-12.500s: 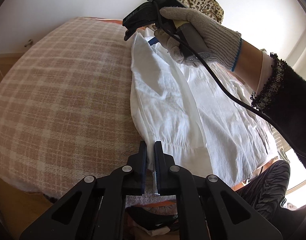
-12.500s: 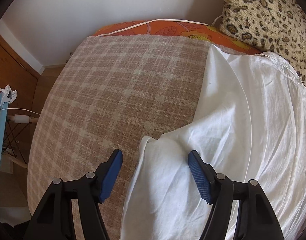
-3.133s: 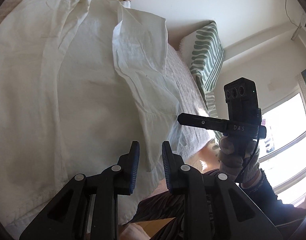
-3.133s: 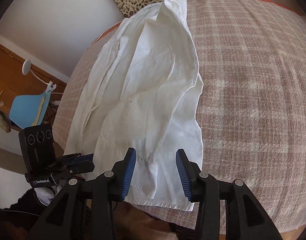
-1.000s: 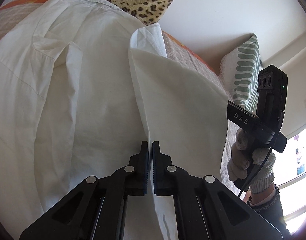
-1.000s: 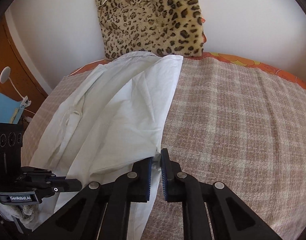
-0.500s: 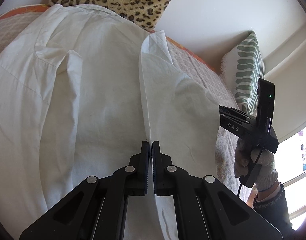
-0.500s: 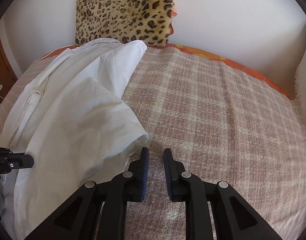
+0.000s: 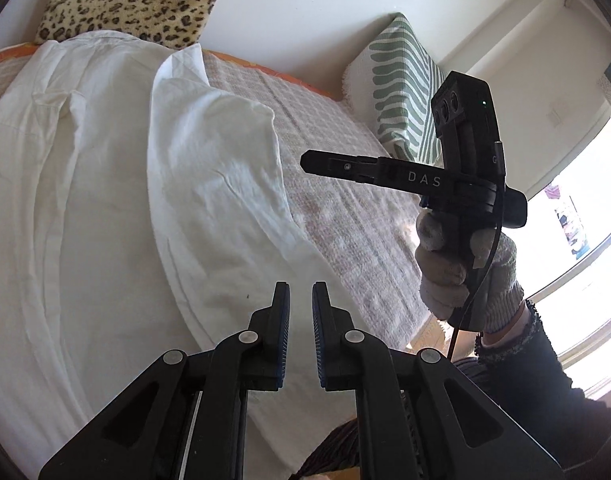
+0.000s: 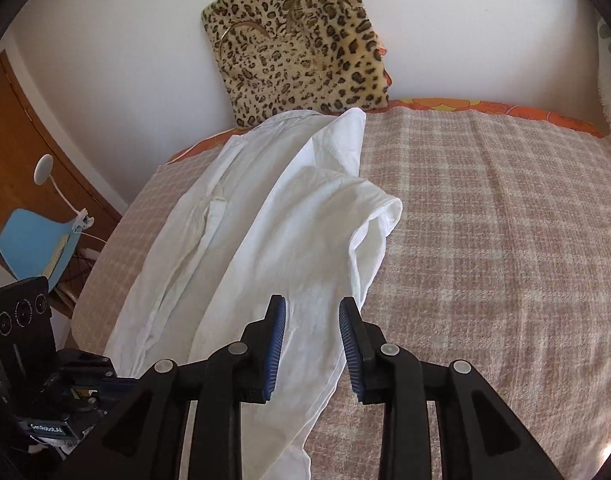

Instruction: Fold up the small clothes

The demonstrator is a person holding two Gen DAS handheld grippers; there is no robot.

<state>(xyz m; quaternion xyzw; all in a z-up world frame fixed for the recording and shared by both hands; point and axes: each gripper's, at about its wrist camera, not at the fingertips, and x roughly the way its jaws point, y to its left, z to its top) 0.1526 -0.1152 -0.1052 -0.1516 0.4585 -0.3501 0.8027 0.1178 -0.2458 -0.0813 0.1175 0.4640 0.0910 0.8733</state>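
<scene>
A white shirt (image 9: 85, 200) lies lengthwise on the plaid bedcover (image 9: 345, 208), collar end toward the leopard cushion. One side panel (image 10: 317, 216) is folded over the shirt's body and bulges loosely at its top. My left gripper (image 9: 300, 298) hovers over the near edge of the folded panel, its jaws opening with nothing between them. Beyond it the right gripper (image 9: 307, 159) hangs over the bare bedcover in a gloved hand (image 9: 461, 264). In the right wrist view my right gripper (image 10: 311, 310) is above the shirt (image 10: 241, 264), its jaws opening and empty. The left gripper (image 10: 113, 382) shows at lower left.
A leopard cushion (image 10: 301, 40) leans on the wall at the bed's head. A green striped pillow (image 9: 401, 80) stands at the far right corner. Bare plaid bedcover (image 10: 485, 240) spreads right of the shirt. A blue chair (image 10: 33, 240) and wooden furniture (image 10: 9, 140) stand left of the bed.
Both grippers let go of the shirt's edge and drew back and up. The folded panel now rests on the shirt. Both pairs of jaws have parted.
</scene>
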